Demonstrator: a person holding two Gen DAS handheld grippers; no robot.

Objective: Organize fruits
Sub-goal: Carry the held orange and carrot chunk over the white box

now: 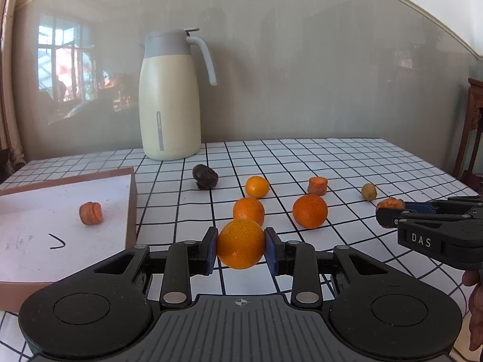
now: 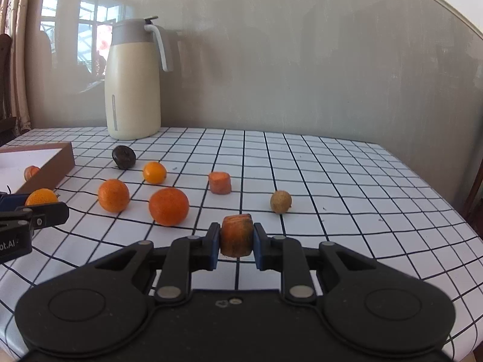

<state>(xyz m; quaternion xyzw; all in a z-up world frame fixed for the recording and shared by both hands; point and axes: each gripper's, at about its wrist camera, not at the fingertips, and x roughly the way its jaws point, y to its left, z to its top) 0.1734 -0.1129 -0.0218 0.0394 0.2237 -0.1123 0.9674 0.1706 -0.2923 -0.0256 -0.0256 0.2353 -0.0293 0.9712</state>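
My left gripper [image 1: 241,249] is shut on an orange [image 1: 241,243], held just above the checked table [image 1: 347,163]. My right gripper [image 2: 236,241] is shut on a carrot chunk [image 2: 236,235]; it also shows in the left wrist view [image 1: 390,203]. On the table lie two oranges [image 2: 113,195] [image 2: 168,206], a small yellow-orange fruit [image 2: 154,172], another carrot chunk [image 2: 219,182], a small brownish fruit [image 2: 280,201] and a dark fruit [image 2: 123,157]. A brown-rimmed white tray [image 1: 131,199] at the left holds one carrot chunk [image 1: 90,213].
A cream and grey thermos jug [image 1: 169,96] stands at the back of the table by the wall. A dark wooden chair [image 1: 472,126] is beyond the table's right edge. The tray's floor has pen marks [image 1: 56,241].
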